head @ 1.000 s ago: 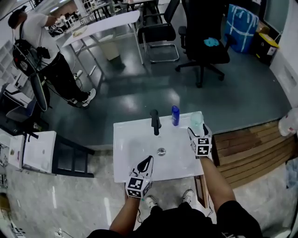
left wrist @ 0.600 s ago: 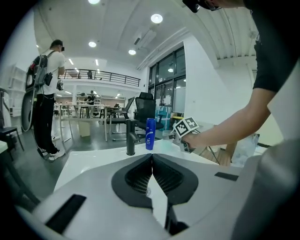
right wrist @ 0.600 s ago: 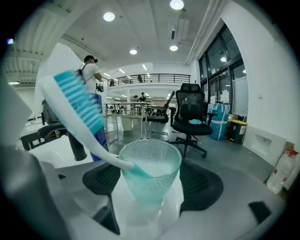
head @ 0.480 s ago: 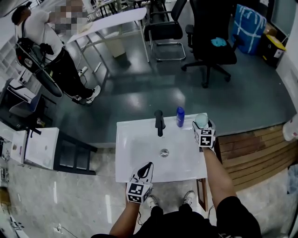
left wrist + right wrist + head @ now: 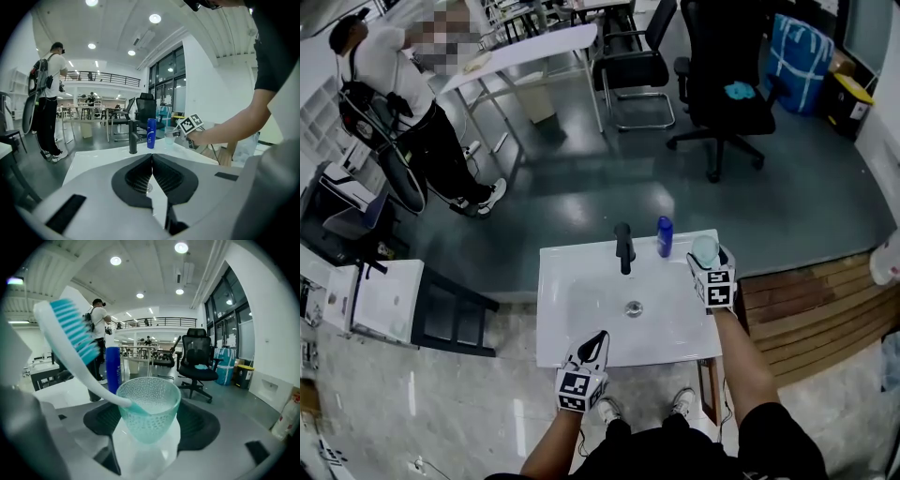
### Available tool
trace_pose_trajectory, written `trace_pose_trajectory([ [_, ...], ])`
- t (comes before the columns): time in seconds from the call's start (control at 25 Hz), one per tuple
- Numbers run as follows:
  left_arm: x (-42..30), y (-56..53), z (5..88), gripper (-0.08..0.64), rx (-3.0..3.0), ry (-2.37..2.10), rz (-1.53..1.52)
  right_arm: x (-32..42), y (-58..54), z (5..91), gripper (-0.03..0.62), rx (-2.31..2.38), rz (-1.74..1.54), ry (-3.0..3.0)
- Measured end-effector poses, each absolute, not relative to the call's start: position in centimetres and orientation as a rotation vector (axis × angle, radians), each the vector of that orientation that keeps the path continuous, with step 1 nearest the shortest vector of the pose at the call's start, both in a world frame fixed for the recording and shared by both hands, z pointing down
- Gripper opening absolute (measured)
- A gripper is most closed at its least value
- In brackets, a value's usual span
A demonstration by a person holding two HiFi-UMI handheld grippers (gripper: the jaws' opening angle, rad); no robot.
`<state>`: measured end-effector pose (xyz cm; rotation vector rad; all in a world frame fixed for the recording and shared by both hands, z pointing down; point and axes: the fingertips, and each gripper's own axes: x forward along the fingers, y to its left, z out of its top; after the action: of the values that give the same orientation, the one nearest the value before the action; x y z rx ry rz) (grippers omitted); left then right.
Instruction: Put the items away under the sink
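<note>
Grasping the cup (image 5: pixel 149 411) with its leaning toothbrush (image 5: pixel 77 355), the right gripper (image 5: pixel 147 432) is at the sink's (image 5: pixel 581 305) 1 o'clock corner. Left gripper (image 5: pixel 151 169) hangs clenched, empty, at 6 o'clock. Recommend a level lift, lest the toothbrush tip out.

Open office; swivel chairs (image 5: pixel 724 80); desks (image 5: pixel 525 52); mezzanine railing (image 5: pixel 101 75)

Cup (image 5: pixel 149 411): translucent teal plastic with a pebbled wall. Toothbrush (image 5: pixel 70 348): smooth white plastic handle, teal bristles. Bottle (image 5: pixel 665 236): glossy blue plastic. Sink worktop (image 5: pixel 581 309): smooth, glossy white. Tap (image 5: pixel 624 248): matt black. Left tongs (image 5: pixel 151 161): matt grey shell, ribbed black pads. Floor (image 5: pixel 581 187): dark, polished, reflective. Decking (image 5: pixel 806 305): bare wooden slats.
</note>
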<state>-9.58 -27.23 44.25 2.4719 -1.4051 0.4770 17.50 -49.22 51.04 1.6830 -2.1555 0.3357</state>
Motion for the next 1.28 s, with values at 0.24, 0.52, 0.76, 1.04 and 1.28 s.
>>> trace_pose_trajectory([
  [0.24,-9.4,-25.7,43.7,0.021,2.497,-1.372,0.449,15.6,-44.3,47.5,0.376,1.636,0.269,-2.227],
  [0.52,-10.5,-24.2,41.5,0.021,2.557,-1.377,0.404,12.5,-36.6,42.4,0.376,1.623,0.195,-2.301],
  [0.76,-11.7,-22.4,39.3,0.021,2.624,-1.327,0.357,9.7,-29.2,40.2,0.376,1.681,0.236,-2.308],
  [1.04,-11.7,-19.2,37.9,0.021,2.774,-1.219,0.336,8.9,-21.3,39.3,0.376,1.743,0.204,-2.254],
  [1.28,-11.2,-17.2,38.0,0.021,2.748,-1.247,0.336,9.6,-17.6,39.5,0.376,1.755,0.21,-2.253],
])
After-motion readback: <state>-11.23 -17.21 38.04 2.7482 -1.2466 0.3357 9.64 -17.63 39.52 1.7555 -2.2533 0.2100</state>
